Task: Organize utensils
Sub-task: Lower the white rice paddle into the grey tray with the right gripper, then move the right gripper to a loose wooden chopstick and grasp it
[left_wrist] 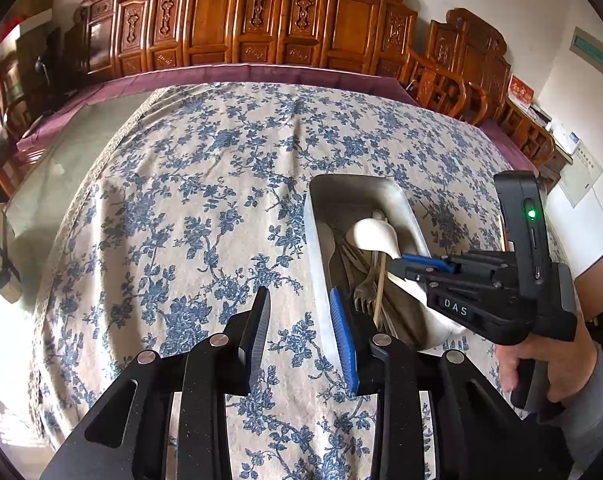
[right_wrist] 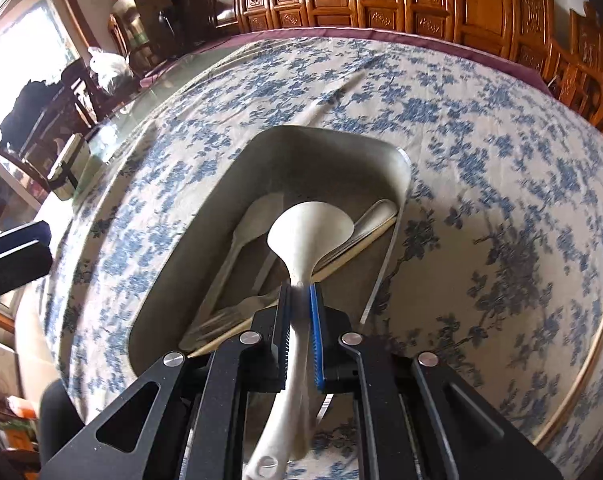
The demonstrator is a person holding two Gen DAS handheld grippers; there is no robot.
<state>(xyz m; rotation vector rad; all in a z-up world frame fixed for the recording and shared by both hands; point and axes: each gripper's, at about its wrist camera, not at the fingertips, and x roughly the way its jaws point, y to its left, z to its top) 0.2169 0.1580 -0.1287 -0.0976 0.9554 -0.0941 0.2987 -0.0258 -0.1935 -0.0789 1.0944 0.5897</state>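
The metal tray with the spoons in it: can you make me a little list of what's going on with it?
tray: metal tray on the flowered tablecloth
inside: fork, a chopstick, other metal utensils
white spoon: gripped by its handle, bowl over the tray
right hand-held gripper: shut on the white spoon
left hand-held gripper: open, nothing between its fingers, beside the tray
outside tray: one chopstick lying on the cloth

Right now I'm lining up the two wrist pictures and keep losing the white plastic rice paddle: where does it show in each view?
Left wrist view: the white plastic rice paddle sits right of centre, over the tray, held by the right gripper.
Right wrist view: its handle runs up the lower centre between the fingers, blade above them.
Shared landmark: the long metal tray of utensils on the blue floral tablecloth.
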